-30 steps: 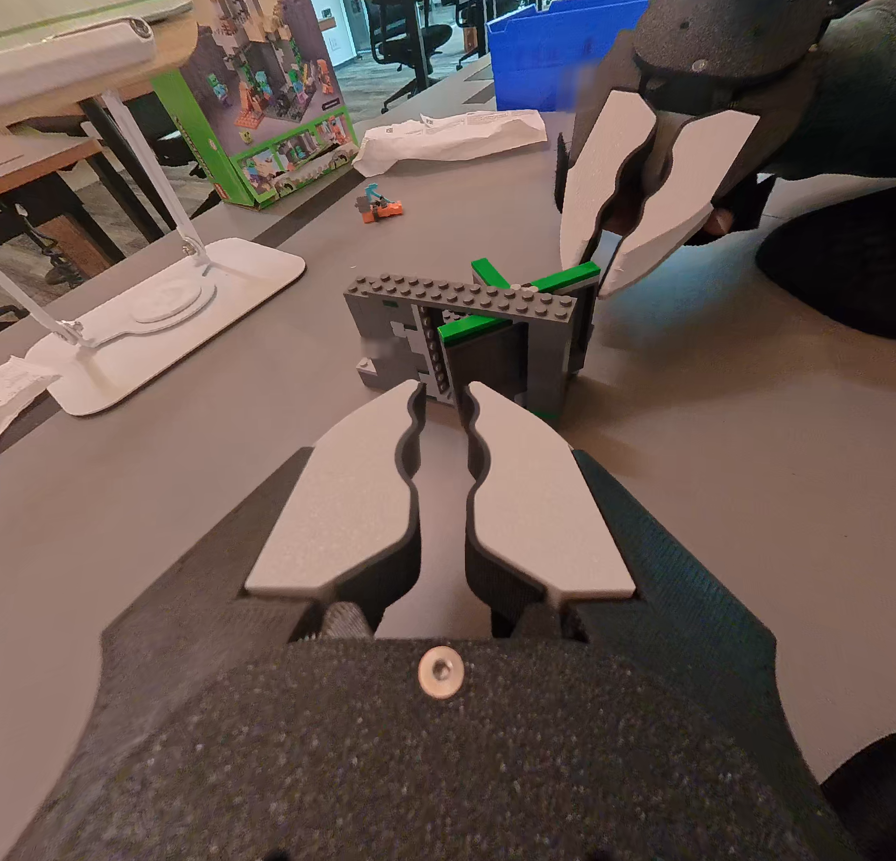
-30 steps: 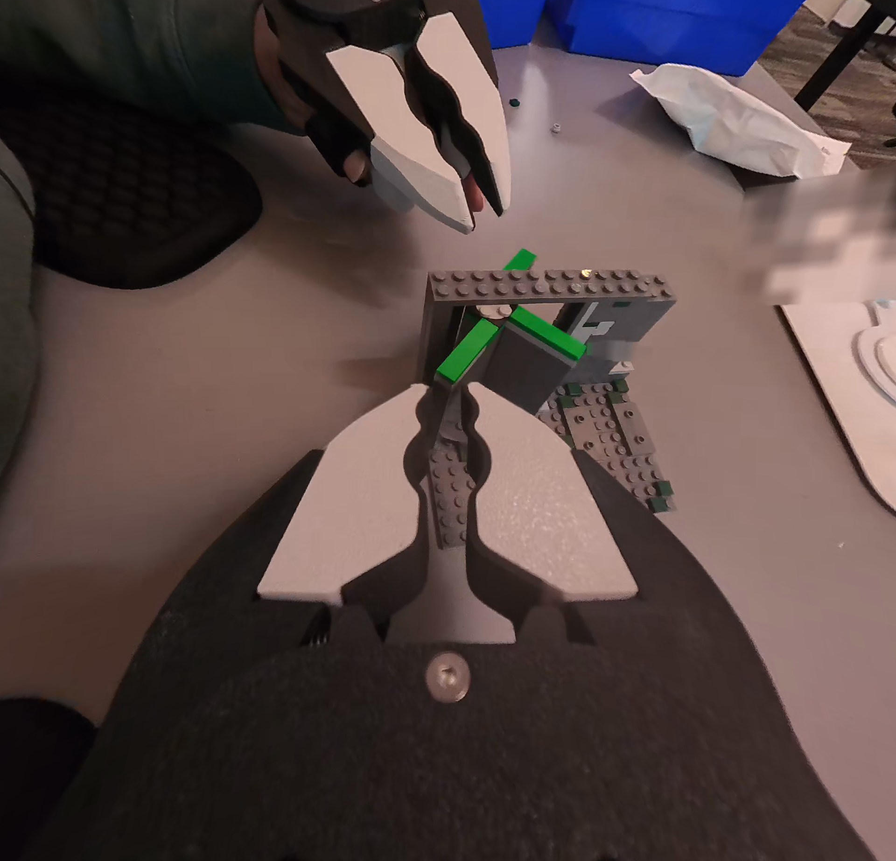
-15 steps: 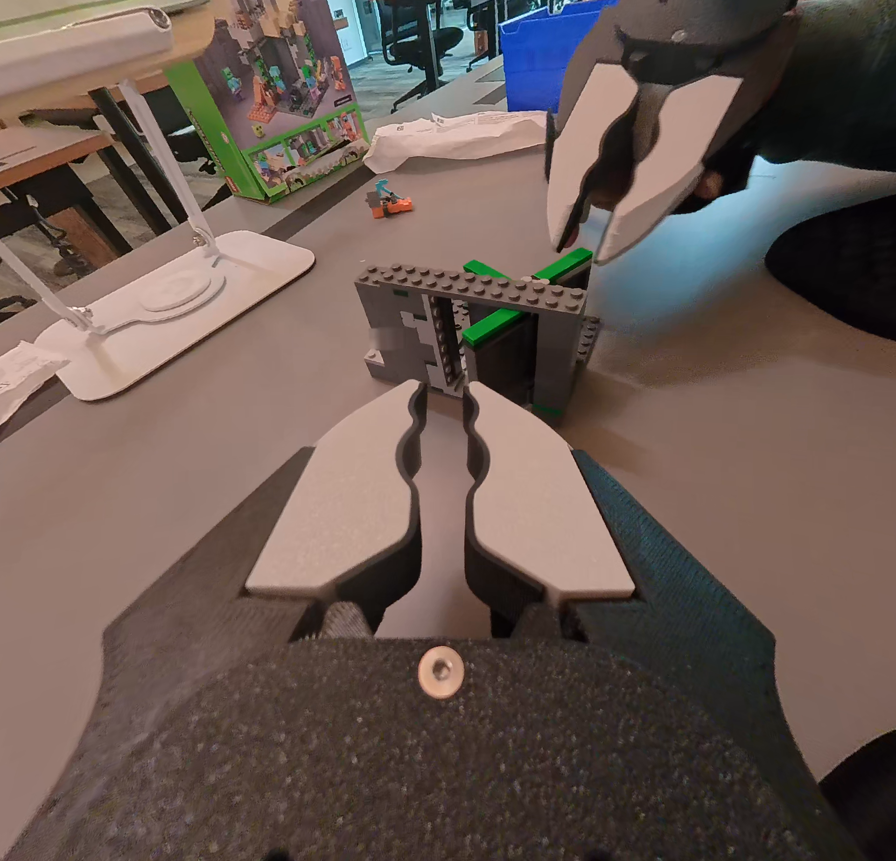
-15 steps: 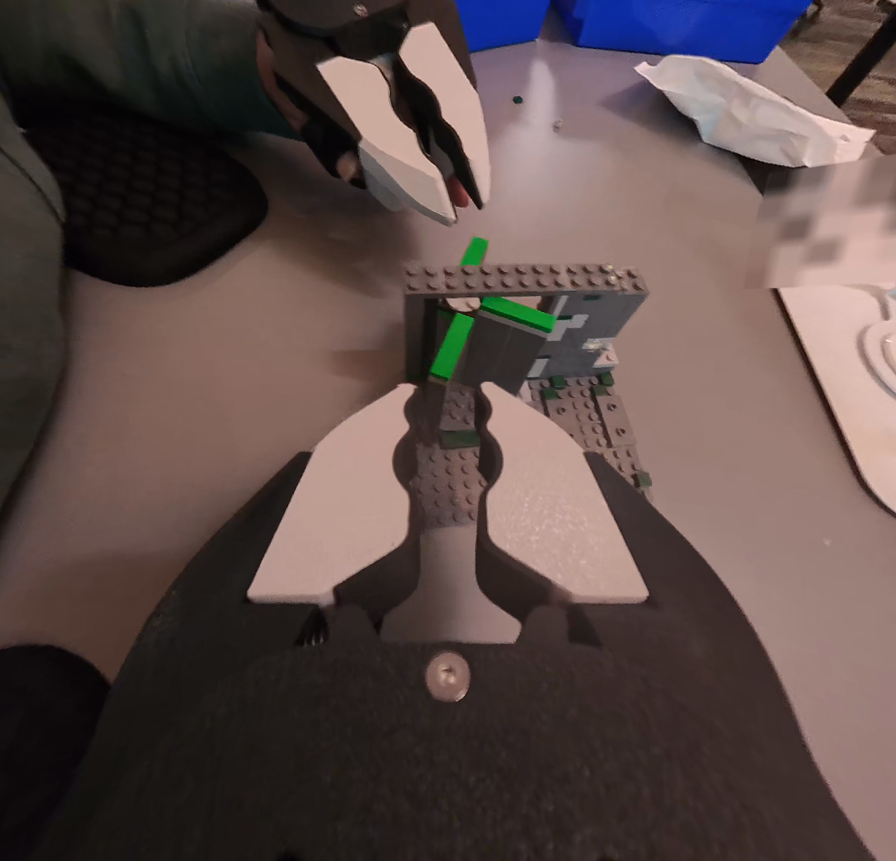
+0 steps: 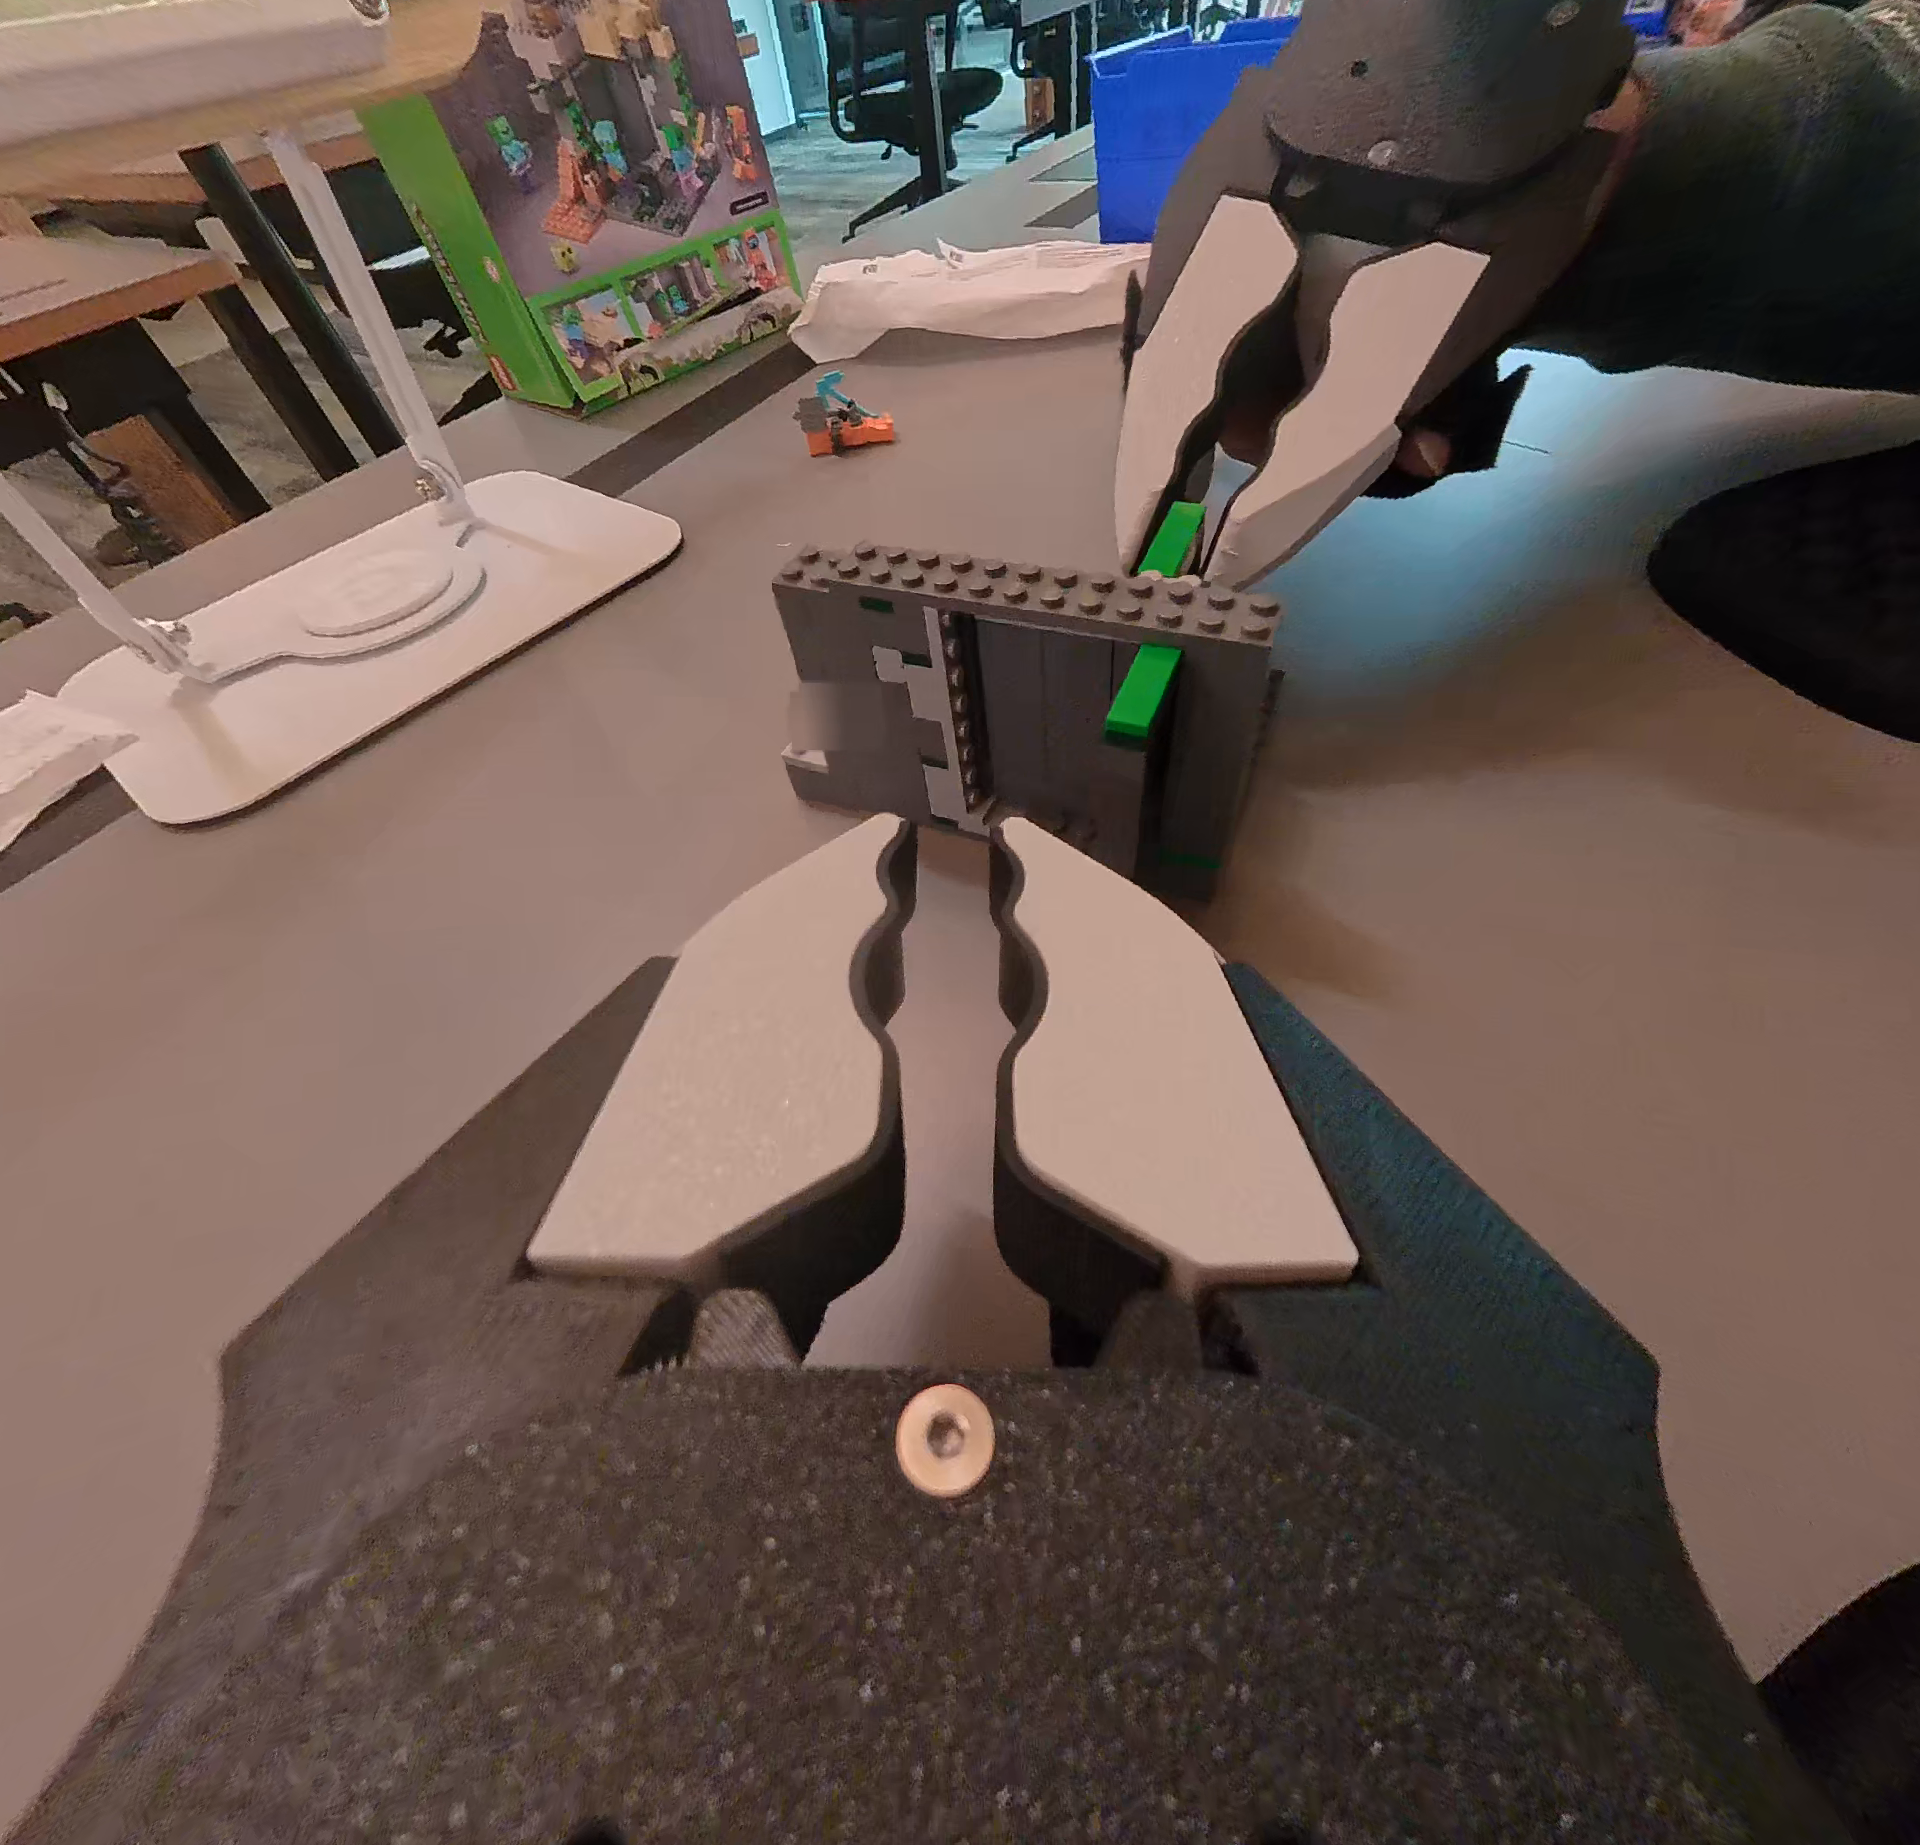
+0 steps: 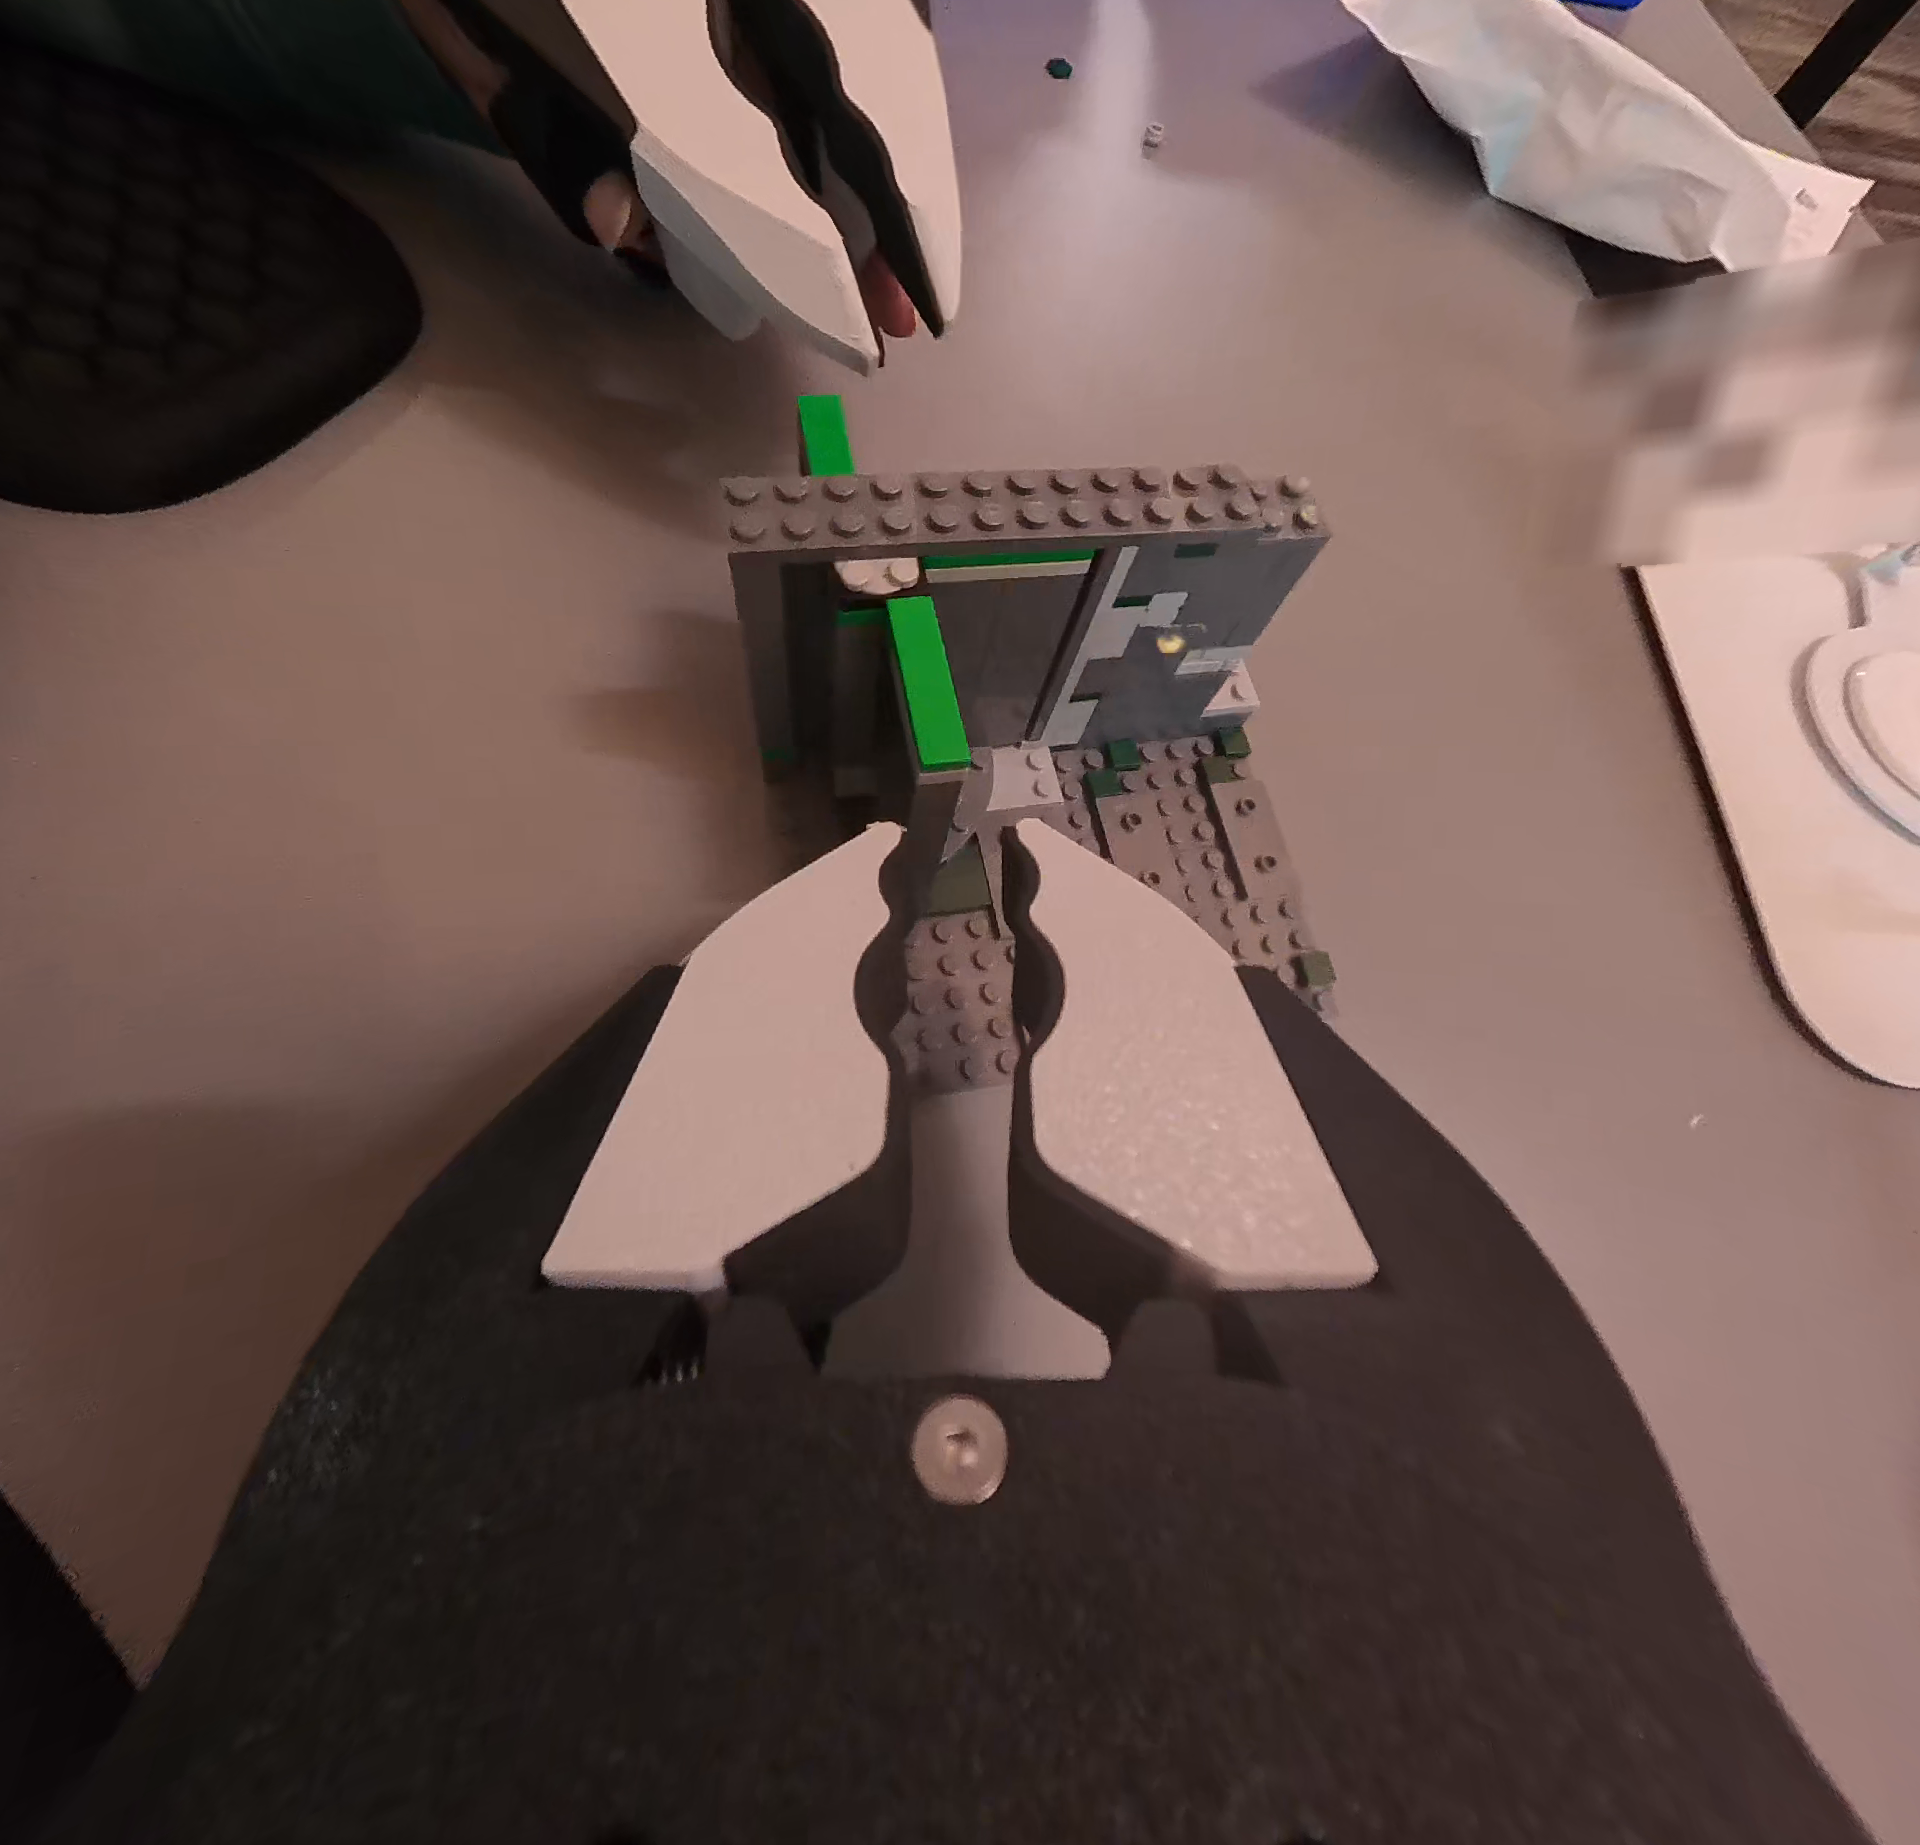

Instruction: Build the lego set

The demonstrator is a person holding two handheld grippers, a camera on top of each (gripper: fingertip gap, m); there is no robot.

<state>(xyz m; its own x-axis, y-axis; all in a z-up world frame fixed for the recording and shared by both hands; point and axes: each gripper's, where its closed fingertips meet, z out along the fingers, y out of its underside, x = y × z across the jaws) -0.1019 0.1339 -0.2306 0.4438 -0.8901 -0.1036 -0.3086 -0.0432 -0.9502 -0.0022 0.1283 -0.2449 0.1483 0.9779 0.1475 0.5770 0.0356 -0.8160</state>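
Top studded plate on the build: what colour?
Dark grey plate, clearest in the right wrist view.

The left hand-held gripper (image 5: 948, 834) is held low with a narrow gap kept between its fingers, while the right hand-held gripper (image 6: 951, 834) is angled steeply downward, its fingers likewise parted slightly.

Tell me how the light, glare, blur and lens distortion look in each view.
Left wrist view: bright, sharp on the lego build, daylight sheen on the table, fisheye bending the edges. Right wrist view: dimmer and warmer, a glare streak on the table, soft shadow left of the build, mild blur.
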